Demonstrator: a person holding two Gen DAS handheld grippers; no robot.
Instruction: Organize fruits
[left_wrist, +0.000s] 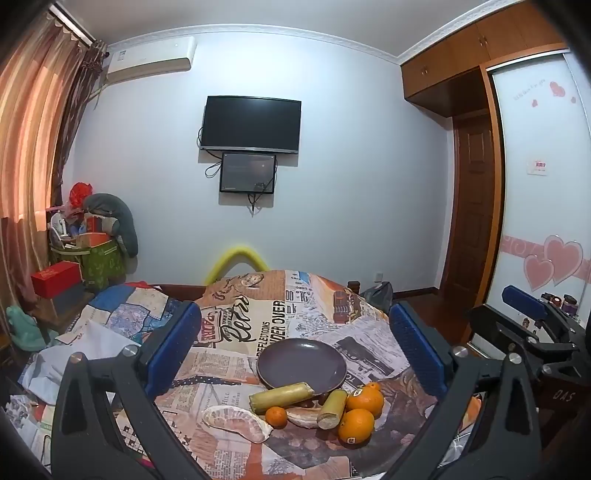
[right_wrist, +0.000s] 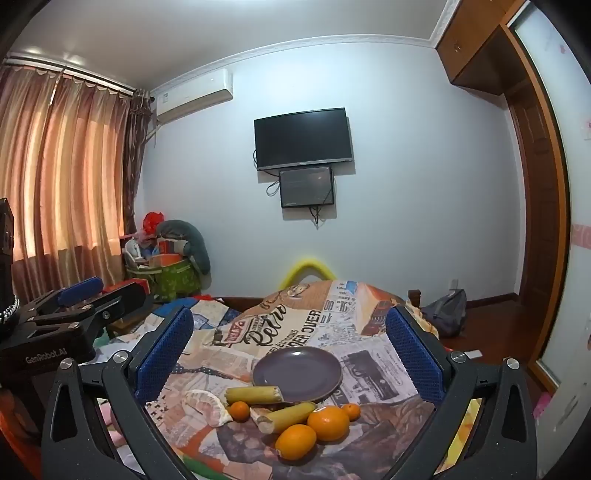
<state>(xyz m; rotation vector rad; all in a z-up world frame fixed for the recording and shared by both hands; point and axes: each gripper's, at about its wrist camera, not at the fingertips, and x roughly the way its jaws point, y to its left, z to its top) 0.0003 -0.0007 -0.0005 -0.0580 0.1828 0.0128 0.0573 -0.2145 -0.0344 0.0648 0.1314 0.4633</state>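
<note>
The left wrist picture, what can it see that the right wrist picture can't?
Only the left wrist view shows the pink hearts on the sliding door and the right tongs off to the side. Only the right wrist view shows the left tongs at its left edge and the wide curtain spread out. Both share the purple plate, the oranges, the yellowish sticks, the peeled fruit piece, the TV and the printed cloth.
</note>
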